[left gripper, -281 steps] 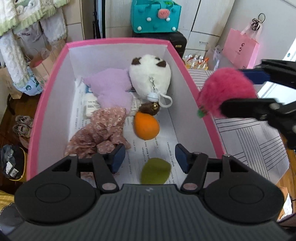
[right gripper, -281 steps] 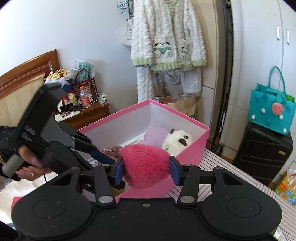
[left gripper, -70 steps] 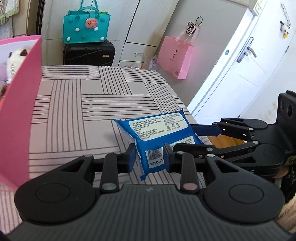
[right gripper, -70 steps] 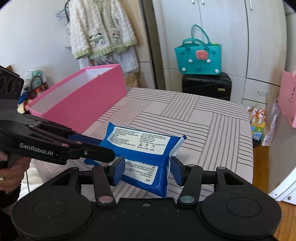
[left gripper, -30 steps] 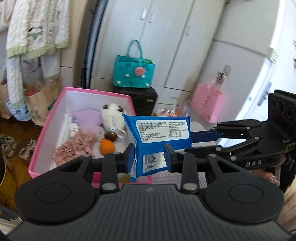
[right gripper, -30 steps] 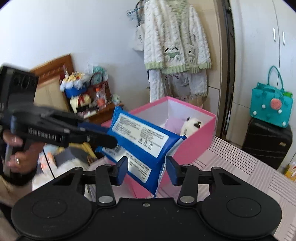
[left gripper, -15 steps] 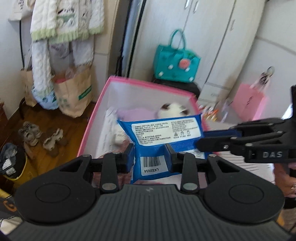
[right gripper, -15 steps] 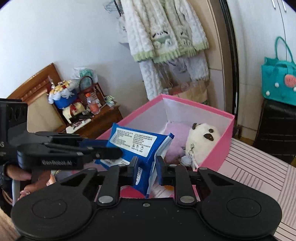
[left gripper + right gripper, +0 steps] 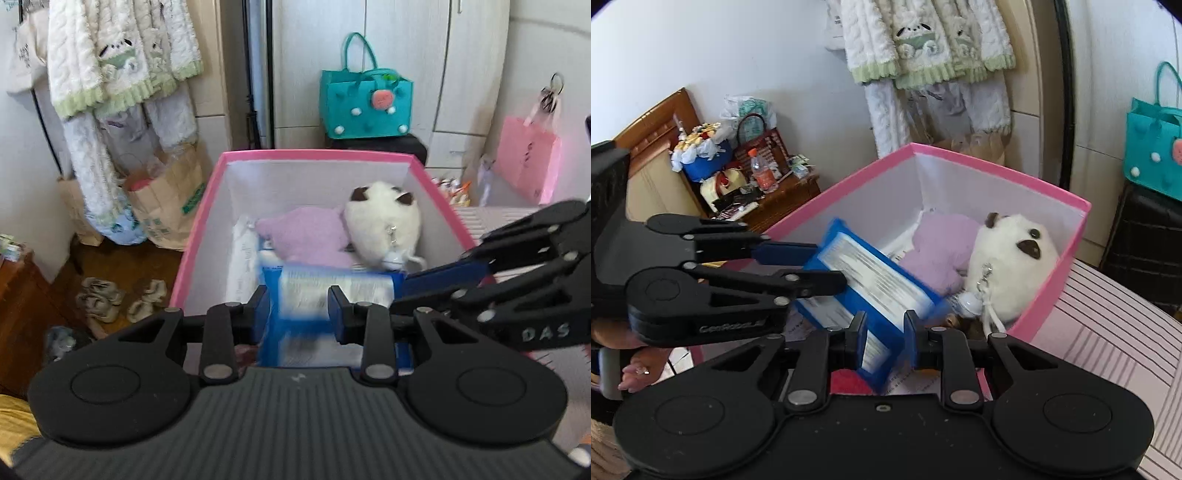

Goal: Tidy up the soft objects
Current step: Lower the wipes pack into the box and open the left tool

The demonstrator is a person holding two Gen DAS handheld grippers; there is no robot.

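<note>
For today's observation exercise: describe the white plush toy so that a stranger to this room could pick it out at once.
Find the pink box with pale inner walls. At its far end, beside a lilac plush, lies the white plush toy. It alone is white and rounded, with dark brown ears and a keychain clip.

Both grippers are angled downward and pinching the same blue pack (image 9: pixel 334 295) from opposite ends. The left gripper (image 9: pixel 298 309) has its pads on either side of one end, jaws only part way closed because the pack fills the gap. The right gripper (image 9: pixel 885 338) is squeezed much tighter on the other end, pads (image 9: pixel 860 341) nearly meeting. The pack is motion-blurred, so exact pad contact is a bit hard to judge. A hand (image 9: pixel 635 363) wraps the left gripper's handle.
</note>
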